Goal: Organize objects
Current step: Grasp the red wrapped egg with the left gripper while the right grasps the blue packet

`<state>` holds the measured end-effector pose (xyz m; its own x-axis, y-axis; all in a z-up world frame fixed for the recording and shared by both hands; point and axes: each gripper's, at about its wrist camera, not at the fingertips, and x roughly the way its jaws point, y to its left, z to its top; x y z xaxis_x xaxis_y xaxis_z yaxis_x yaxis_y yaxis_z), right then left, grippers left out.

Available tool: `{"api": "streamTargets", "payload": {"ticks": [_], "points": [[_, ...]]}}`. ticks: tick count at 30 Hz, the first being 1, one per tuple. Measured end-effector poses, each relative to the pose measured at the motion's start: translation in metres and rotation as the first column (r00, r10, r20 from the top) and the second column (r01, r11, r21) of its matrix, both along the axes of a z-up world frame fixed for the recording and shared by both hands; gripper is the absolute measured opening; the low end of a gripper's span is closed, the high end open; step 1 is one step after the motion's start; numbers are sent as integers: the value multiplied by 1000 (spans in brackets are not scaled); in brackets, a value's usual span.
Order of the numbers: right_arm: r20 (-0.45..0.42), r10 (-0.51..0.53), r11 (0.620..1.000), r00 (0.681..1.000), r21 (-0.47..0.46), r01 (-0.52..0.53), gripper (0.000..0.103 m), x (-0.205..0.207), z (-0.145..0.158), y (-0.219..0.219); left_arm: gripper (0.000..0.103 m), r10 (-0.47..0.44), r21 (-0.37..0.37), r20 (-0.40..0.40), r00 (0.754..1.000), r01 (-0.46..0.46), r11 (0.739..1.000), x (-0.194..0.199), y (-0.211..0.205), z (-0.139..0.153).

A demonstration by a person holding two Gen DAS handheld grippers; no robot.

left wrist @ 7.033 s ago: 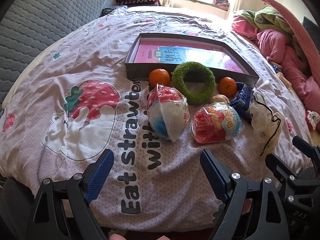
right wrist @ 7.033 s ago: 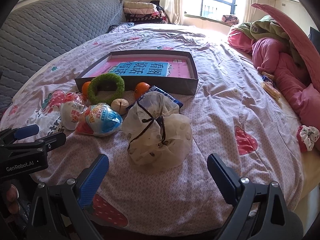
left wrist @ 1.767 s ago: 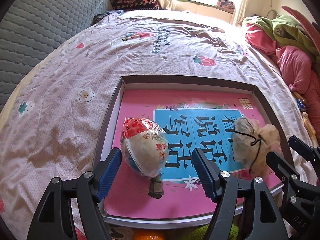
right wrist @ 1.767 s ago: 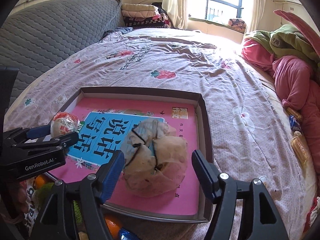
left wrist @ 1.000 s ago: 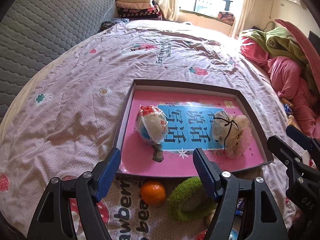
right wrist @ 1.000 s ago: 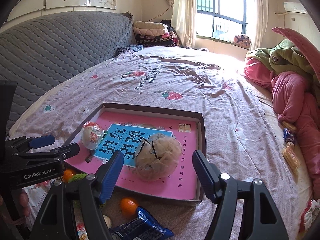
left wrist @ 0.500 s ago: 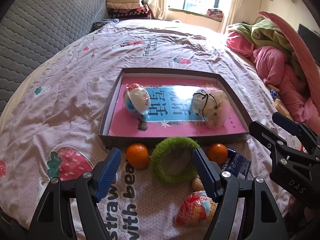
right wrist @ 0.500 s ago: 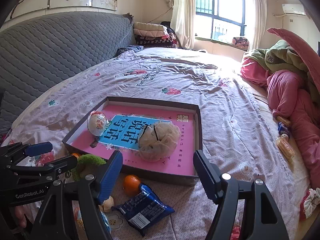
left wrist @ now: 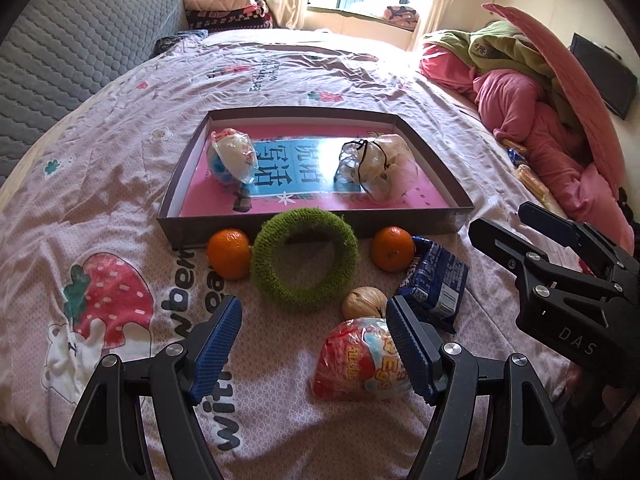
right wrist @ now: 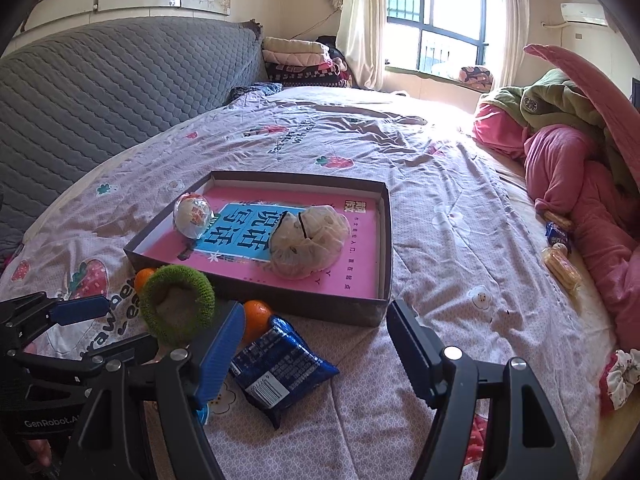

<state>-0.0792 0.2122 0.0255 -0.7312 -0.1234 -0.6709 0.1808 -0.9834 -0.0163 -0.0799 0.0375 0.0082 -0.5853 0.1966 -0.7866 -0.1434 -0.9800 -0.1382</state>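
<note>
Hovering low over a bed with a soft lilac strawberry-print cover, the left hand-held gripper has its ribbed blue pads spread wide, gripping nothing. The right hand-held gripper is likewise spread apart and empty, above a crinkly dark blue snack packet.

A shallow cardboard box with dark walls and a glossy pink and blue printed floor lies on the bed. Inside it, well apart, sit a round plastic-wrapped egg-shaped toy on the left and a lumpy translucent bag tied with black cord on the right.

Just outside the box's near wall lie a fuzzy green ring, an orange touching its left side, a second orange to its right, a wrinkled brown walnut, and the blue packet. Nearest the left gripper lies a shiny red and blue wrapped egg toy, partly hidden behind the right-hand pad. In the right wrist view this toy is almost wholly hidden by the gripper's frame.

Crumpled pink and green bedding is heaped along the right side, and a grey quilted headboard stands on the left.
</note>
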Motion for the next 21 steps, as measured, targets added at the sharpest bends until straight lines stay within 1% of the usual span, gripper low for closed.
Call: {"api": "streamTargets", "payload": {"ticks": [6, 11, 16, 21], "points": [[15, 8, 1000, 1000, 10, -8, 73, 8, -6, -2, 76, -29, 32, 6, 1000, 29, 999, 10, 1, -4], [33, 17, 999, 999, 27, -18, 73, 14, -13, -1, 76, -51, 71, 28, 998, 49, 996, 13, -1, -9], [38, 11, 999, 999, 36, -12, 73, 19, -16, 2, 76, -67, 56, 31, 997, 65, 996, 18, -1, -12], [50, 7, 999, 999, 35, -9, 73, 22, -18, 5, 76, -82, 62, 43, 996, 79, 995, 19, 1, -18]]}}
